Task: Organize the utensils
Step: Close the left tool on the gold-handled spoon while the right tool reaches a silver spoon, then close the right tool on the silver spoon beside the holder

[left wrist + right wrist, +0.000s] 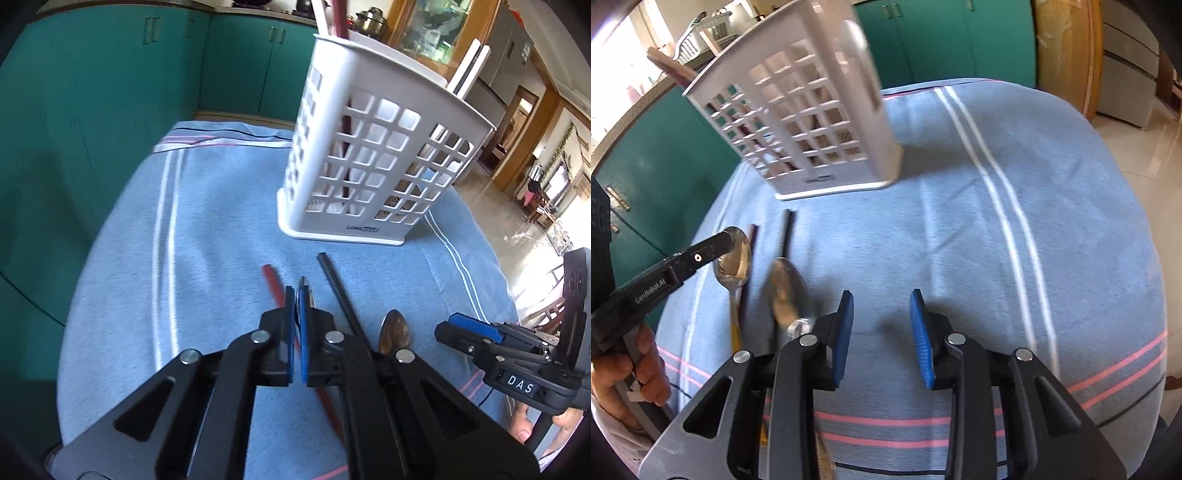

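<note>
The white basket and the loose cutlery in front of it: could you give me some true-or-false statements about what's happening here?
1. The white basket lies on its side. False: it stands upright on the blue cloth.
2. The left gripper has its jaws shut on a spoon. True.
3. The right gripper holds a chopstick. False: its jaws are open and empty.
4. A black chopstick lies on the cloth. True.

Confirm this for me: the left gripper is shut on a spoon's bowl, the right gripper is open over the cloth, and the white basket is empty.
Wrong on one count: the white basket is not empty. Long utensils stand in it, sticking out above its rim, as the left wrist view shows. The rest holds: left gripper shut on a spoon, right gripper open over the cloth.
</note>
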A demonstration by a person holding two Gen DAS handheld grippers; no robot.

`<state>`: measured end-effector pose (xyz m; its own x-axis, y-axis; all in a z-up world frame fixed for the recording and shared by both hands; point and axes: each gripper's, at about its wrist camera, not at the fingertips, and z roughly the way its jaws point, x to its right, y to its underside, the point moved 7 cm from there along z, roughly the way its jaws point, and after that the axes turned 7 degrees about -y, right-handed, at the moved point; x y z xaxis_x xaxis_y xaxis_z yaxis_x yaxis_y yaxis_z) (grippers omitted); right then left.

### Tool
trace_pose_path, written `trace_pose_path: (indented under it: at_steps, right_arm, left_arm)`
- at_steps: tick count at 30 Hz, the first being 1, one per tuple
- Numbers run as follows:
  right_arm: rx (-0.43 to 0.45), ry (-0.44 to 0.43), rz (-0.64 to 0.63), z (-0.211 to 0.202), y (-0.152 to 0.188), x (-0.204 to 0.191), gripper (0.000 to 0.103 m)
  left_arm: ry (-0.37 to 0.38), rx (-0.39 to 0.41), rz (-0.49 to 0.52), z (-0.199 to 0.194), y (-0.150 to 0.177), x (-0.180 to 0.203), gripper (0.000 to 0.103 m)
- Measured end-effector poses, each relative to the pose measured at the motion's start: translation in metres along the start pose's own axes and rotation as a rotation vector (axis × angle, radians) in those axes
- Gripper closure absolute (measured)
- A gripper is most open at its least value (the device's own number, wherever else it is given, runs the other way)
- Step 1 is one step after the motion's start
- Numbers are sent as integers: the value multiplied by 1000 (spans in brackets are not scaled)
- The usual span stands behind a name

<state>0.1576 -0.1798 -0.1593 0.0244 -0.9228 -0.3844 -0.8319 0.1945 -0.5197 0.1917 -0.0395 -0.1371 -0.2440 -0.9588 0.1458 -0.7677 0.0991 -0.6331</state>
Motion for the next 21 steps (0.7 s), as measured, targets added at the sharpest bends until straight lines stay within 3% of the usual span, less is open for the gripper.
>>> trace_pose_path:
  at_steps: [5, 8, 11, 15, 21]
  right_arm:
    - [-41, -81, -84, 18, -10, -29, 71]
    - [-72, -103, -103, 32, -15, -36, 63]
    - [-95, -130, -103, 41, -16, -39, 62]
    - [-86, -143, -98, 35, -13, -39, 97]
    - [-30, -82, -68, 4, -9, -18, 102]
  left_arm:
    - [3, 4, -4, -9, 5, -9, 101]
    - [0, -1, -12, -7, 5, -15, 101]
    - [-1, -3, -17, -7, 7, -17, 101]
    - [0, -1, -17, -8, 7, -17, 101]
    - [-5, 2, -14, -7, 7, -15, 101]
